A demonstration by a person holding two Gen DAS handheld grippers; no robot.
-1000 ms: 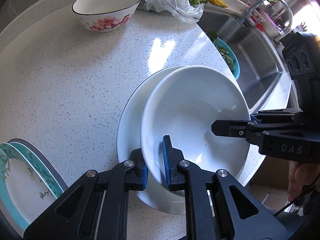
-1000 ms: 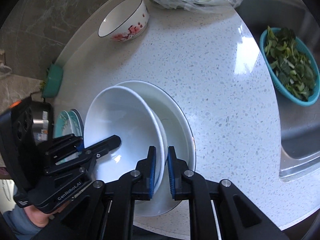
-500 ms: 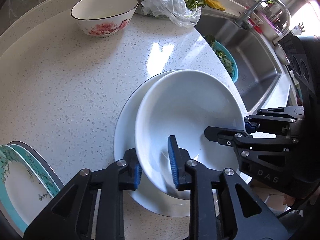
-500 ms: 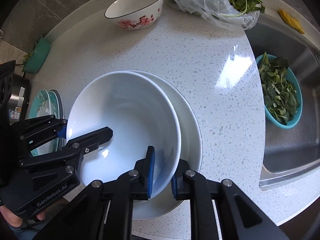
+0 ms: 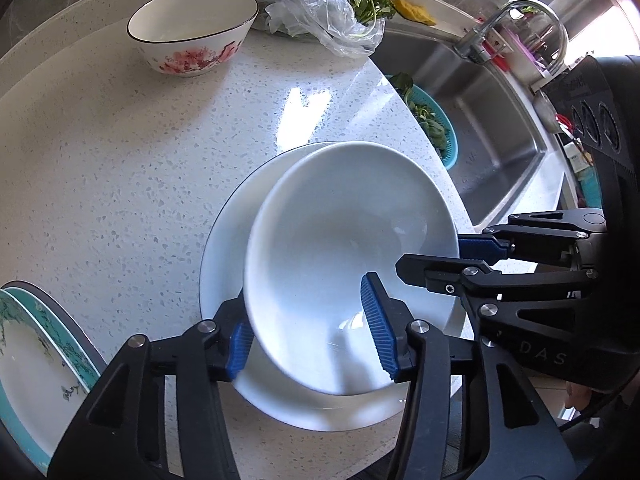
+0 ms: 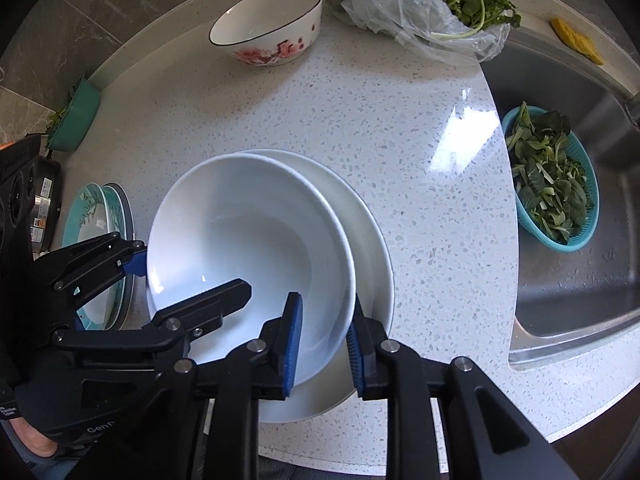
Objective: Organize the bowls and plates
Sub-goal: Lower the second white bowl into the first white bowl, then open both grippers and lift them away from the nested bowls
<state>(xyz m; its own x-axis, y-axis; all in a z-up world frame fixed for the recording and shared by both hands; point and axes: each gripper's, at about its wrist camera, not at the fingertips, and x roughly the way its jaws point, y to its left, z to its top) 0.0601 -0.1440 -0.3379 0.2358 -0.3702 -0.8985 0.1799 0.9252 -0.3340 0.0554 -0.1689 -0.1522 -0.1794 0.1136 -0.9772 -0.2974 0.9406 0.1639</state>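
At frame centre on the worktop (image 6: 420,208), the white bowl (image 6: 248,240) sits nested in the white plate (image 6: 372,240), both tools, left tool (image 5: 308,328) and right tool (image 6: 324,340), just spreading off its rim, pads clear, likely releasing it to stack.

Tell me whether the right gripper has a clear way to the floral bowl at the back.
Probably yes: the right gripper is open astride the white bowl's rim, and bare countertop lies before the floral bowl.
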